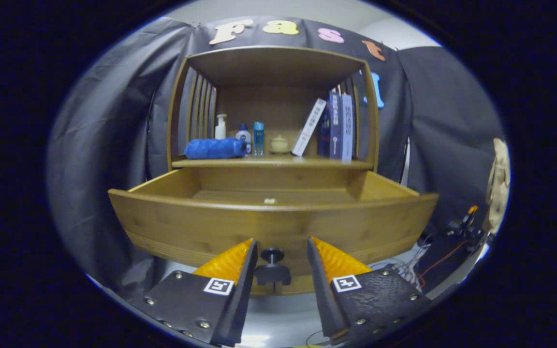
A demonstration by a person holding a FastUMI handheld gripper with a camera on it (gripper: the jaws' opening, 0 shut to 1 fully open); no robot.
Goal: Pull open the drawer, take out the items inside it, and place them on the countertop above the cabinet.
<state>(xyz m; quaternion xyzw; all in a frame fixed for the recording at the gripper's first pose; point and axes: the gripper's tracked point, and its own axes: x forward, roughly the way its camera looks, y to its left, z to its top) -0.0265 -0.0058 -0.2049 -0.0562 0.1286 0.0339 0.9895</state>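
Straddling the drawer's dark knob [272, 270], hand-held gripper [281, 249] released, fingers apart either side | drawer [273, 220] pulled out below shelf [272, 163] | small pale item [270, 200] on drawer floor, far middle.

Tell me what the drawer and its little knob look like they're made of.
The drawer looks like wood, maybe bamboo, with a smooth honey-brown finish: fine grain lines run along its front. The knob looks like dark metal or plastic, matte; the picture leaves that open. The gripper is open, its fingers either side of the knob without touching it.
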